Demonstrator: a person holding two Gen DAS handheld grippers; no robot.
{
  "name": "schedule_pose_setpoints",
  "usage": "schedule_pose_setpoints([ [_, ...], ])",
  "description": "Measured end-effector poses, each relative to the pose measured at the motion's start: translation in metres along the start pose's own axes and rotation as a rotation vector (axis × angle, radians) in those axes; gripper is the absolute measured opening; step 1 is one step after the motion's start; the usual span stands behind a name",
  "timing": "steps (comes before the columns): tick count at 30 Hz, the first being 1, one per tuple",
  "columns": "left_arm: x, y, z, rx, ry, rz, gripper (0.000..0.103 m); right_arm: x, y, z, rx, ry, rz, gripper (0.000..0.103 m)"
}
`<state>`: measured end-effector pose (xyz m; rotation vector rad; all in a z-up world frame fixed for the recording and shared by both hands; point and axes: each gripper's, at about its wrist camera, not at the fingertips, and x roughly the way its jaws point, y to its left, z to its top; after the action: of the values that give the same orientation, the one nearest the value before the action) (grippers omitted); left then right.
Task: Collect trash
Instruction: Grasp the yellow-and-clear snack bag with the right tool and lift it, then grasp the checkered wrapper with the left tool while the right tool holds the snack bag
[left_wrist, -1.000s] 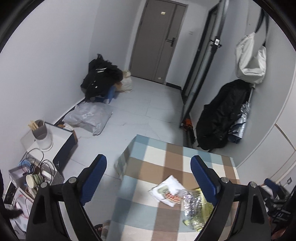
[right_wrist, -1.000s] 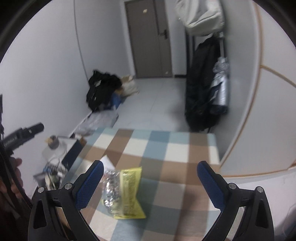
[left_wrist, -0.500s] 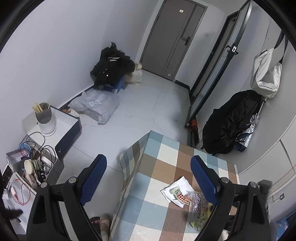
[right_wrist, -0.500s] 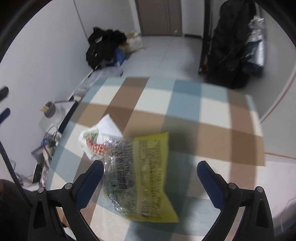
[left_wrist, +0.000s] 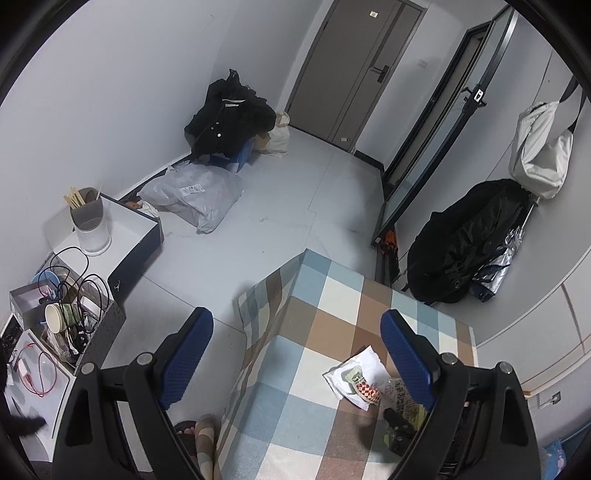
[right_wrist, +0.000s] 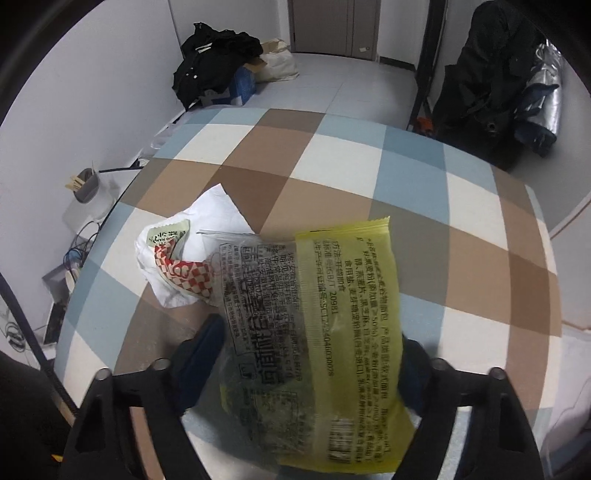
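A yellow and clear snack wrapper (right_wrist: 314, 325) lies on the table with the checked cloth (right_wrist: 332, 155). My right gripper (right_wrist: 306, 354) has come down over it. Its jaws are closing, with the wrapper between them and its edges covering both fingertips. Just left of the wrapper lies a white paper napkin (right_wrist: 218, 206) with a red-checked wrapper (right_wrist: 184, 273) on it. In the left wrist view the napkin (left_wrist: 364, 363) and the yellow wrapper (left_wrist: 402, 402) show behind the right finger. My left gripper (left_wrist: 295, 354) hangs open and empty above the table's left edge (left_wrist: 266, 332).
On the floor to the left are a white box with a cup (left_wrist: 122, 229), a box of cables and cups (left_wrist: 66, 317), a grey plastic bag (left_wrist: 192, 195) and a pile of black clothes (left_wrist: 229, 110). A black coat (left_wrist: 469, 240) hangs at the right. A sandalled foot (left_wrist: 192, 432) stands by the table.
My right gripper has dropped down onto the yellow wrapper and its jaws have narrowed around it. My left gripper has shifted and rolled a little and stays open.
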<state>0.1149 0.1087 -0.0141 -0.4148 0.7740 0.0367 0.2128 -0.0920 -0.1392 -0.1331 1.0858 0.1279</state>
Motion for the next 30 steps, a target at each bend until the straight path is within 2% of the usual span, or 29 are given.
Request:
schedule_pose_setpoints([
  [5,0.010,-0.010,-0.003,0.042,0.032,0.021,0.090,-0.015,-0.006,-0.008,-0.004,-0.043,0.018,0.066],
  [11,0.030,-0.029,-0.010,0.115,0.130,-0.016,0.090,-0.037,-0.026,-0.018,0.024,-0.097,0.029,0.066],
  [18,0.068,-0.056,-0.028,0.217,0.303,-0.051,0.090,-0.064,-0.065,-0.024,0.109,-0.159,0.050,0.066],
  [23,0.086,-0.074,-0.046,0.315,0.386,-0.026,0.089,-0.076,-0.086,-0.028,0.134,-0.193,0.052,0.066],
  [27,0.092,-0.081,-0.054,0.372,0.400,-0.001,0.087,-0.075,-0.099,-0.033,0.164,-0.202,0.054,0.066],
  [30,0.096,-0.085,-0.061,0.419,0.420,0.024,0.074,-0.074,-0.106,-0.037,0.169,-0.205,0.042,0.066],
])
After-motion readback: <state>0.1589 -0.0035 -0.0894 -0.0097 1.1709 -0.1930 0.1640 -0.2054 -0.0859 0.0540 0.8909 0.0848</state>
